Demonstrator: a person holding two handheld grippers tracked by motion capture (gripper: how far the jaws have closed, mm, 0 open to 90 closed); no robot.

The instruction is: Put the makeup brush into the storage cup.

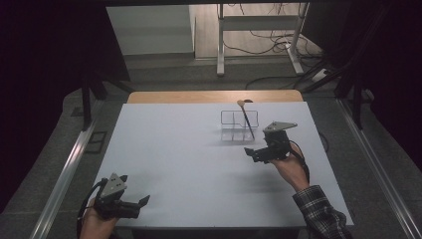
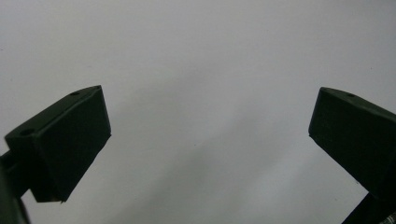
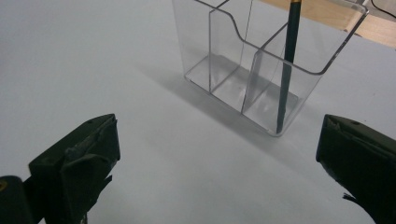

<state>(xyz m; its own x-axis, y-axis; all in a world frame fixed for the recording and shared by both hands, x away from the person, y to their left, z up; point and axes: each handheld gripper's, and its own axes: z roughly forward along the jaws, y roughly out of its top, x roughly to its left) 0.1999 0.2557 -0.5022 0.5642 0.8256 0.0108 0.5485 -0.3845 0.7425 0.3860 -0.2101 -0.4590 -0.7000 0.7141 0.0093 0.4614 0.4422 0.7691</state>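
The left tool (image 1: 142, 201) is held open and empty at the tabletop's (image 1: 189, 164) near left edge, well apart from the work. The right tool (image 1: 251, 153), open and empty, is nearer: just beyond it the clear organizer (image 3: 252, 70) is found, the brush (image 3: 286, 70) leaning upright in its end compartment.

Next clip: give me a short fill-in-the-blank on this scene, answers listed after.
1. The brush stands in the clear organizer's ____ compartment, as the right gripper view shows it.
2. The right gripper is ____.
3. The left gripper holds ____.
4. The brush leans rather than standing ____.

Answers: rightmost; open; nothing; upright
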